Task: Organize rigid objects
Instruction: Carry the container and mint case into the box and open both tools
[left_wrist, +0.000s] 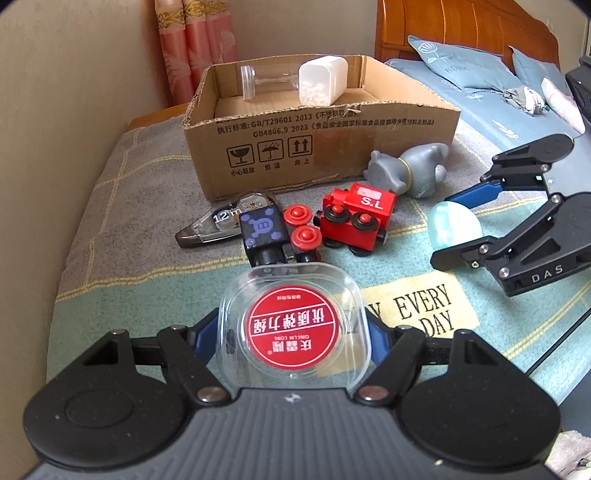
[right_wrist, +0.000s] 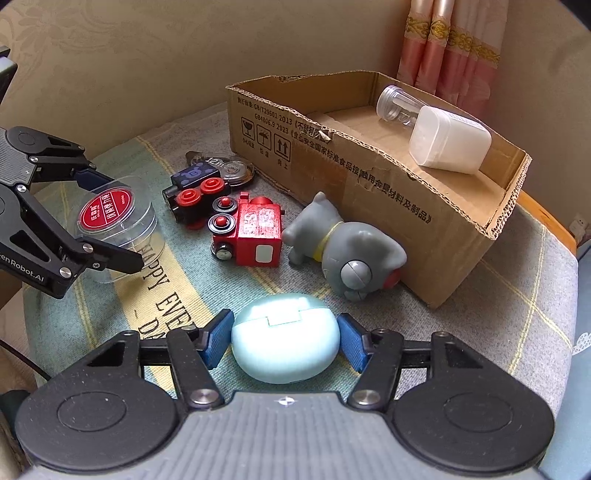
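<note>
Left tool (left_wrist: 295, 332): blue pads pressed to both sides of the clear round case (left_wrist: 295, 328) with the red label, clamped on it near the front edge of the cushion (left_wrist: 110, 229). I judge it is held by the sides so it can go over the box wall.

Right tool (right_wrist: 284, 341): pads apart, one either side of the pale blue case (right_wrist: 286, 339); narrow gaps show, so not yet clamped. The case lies on the cushion, near its front edge.

Cardboard box (right_wrist: 369, 177): open top, at the back edge of the cushion; I take it as the collecting place. It holds a white bottle (right_wrist: 448, 142) and a clear vial (right_wrist: 397, 105), both lying down.

Loose on the cushion, in front of the box:
- red toy engine (left_wrist: 356, 218), on its side
- dark toy wagon (left_wrist: 264, 232), beside the engine
- correction tape (left_wrist: 225, 218), near the box's front corner
- grey toy animal (right_wrist: 343, 247), tipped over, touching the box wall
</note>
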